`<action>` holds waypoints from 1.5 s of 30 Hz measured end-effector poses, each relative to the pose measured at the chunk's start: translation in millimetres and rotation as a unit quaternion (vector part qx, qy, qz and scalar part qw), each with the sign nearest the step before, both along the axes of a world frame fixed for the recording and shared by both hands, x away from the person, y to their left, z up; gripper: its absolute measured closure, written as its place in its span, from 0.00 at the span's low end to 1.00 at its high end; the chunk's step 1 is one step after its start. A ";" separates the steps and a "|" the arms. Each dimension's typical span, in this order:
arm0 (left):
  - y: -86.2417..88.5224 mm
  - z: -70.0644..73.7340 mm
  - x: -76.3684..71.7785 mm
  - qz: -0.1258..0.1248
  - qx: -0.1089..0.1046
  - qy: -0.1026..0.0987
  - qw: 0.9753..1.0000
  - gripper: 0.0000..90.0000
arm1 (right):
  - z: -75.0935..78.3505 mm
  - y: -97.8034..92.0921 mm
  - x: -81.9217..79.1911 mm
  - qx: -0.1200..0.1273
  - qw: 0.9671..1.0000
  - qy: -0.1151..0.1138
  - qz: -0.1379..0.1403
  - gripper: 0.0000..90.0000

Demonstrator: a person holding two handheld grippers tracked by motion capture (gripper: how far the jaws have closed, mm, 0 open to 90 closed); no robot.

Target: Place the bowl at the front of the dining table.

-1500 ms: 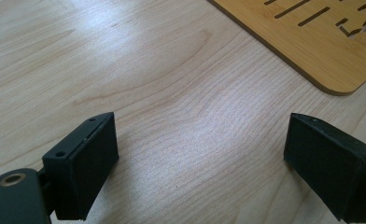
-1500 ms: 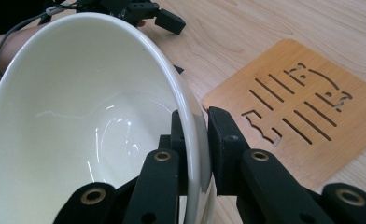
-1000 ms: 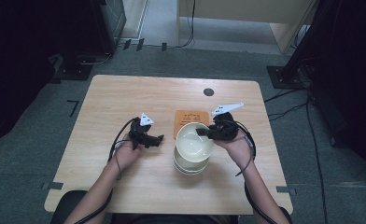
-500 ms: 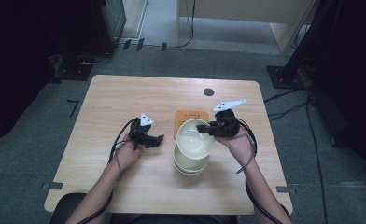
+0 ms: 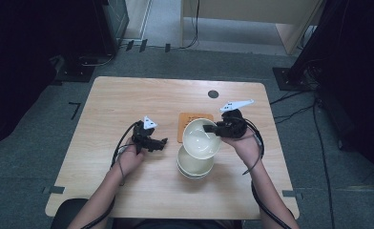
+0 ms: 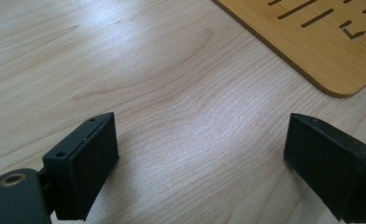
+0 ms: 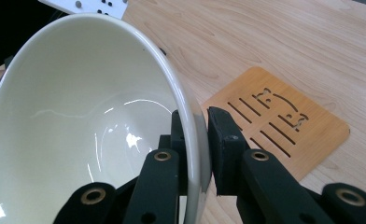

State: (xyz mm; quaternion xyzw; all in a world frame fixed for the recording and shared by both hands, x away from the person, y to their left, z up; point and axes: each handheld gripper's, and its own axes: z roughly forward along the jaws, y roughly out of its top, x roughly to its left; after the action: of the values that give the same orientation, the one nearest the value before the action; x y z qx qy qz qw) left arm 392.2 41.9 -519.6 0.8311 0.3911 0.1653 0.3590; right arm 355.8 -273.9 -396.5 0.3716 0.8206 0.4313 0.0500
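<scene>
My right claw (image 5: 212, 129) is clamped on the rim of the cream bowl (image 5: 200, 138) — one jaw inside the wall, one outside, pads tight on the ceramic in the right gripper view (image 7: 197, 140). The bowl is lifted and tilted, its mouth tipped toward my left side. It hangs just above the stack of bowls (image 5: 194, 164) sitting on the tabletop (image 5: 128, 100); whether they touch, I cannot tell. Beyond the right claw, on the far side of the held bowl, lies the slotted bamboo trivet (image 7: 284, 126), flat on the wood and partly covered by the bowl in the high view.

My left claw (image 5: 162, 142) is spread wide and holds nothing — both jaws stand apart over bare tabletop in the left gripper view (image 6: 200, 154). It sits low, near the wood, pointing toward the bowl stack, which is just beyond its tips. A rounded corner of the trivet (image 6: 321, 51) shows ahead and to the right of the left claw, apart from the jaws.

Farther out, past the trivet, a small dark round mark (image 5: 213, 94) sits near the far edge of the tabletop. The two claws are near each other, with the bowls between them.
</scene>
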 end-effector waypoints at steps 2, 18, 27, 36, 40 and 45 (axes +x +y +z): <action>0.1 0.1 -0.6 0.000 0.001 0.000 1.000 0.11 | -0.2 -0.5 1.2 0.003 1.000 0.002 0.003 0.91; 0.1 0.0 -5.8 0.000 -0.001 0.000 1.000 0.11 | 0.8 -1.7 8.1 -0.001 1.000 -0.004 -0.003 0.91; -0.2 0.0 -7.6 0.002 0.000 0.000 1.000 0.11 | 1.8 -0.2 15.0 0.002 1.000 -0.005 -0.011 0.91; -0.2 0.0 -7.6 0.002 0.000 -0.001 1.000 0.11 | 1.3 -0.7 22.9 0.006 1.000 -0.001 -0.019 0.91; -0.3 -0.1 -7.9 0.002 0.000 -0.001 1.000 0.11 | 3.0 -0.2 25.0 -0.001 1.000 -0.007 -0.022 0.91; -0.3 0.0 -8.0 0.002 0.001 -0.001 1.000 0.11 | 4.7 -0.4 27.5 -0.002 1.000 -0.010 -0.028 0.91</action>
State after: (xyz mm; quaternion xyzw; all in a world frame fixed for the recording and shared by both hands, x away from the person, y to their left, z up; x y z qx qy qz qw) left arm 384.2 41.6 -519.7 0.8302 0.3927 0.1673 0.3585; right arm 383.3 -274.3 -391.8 0.3901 0.8101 0.4318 0.0712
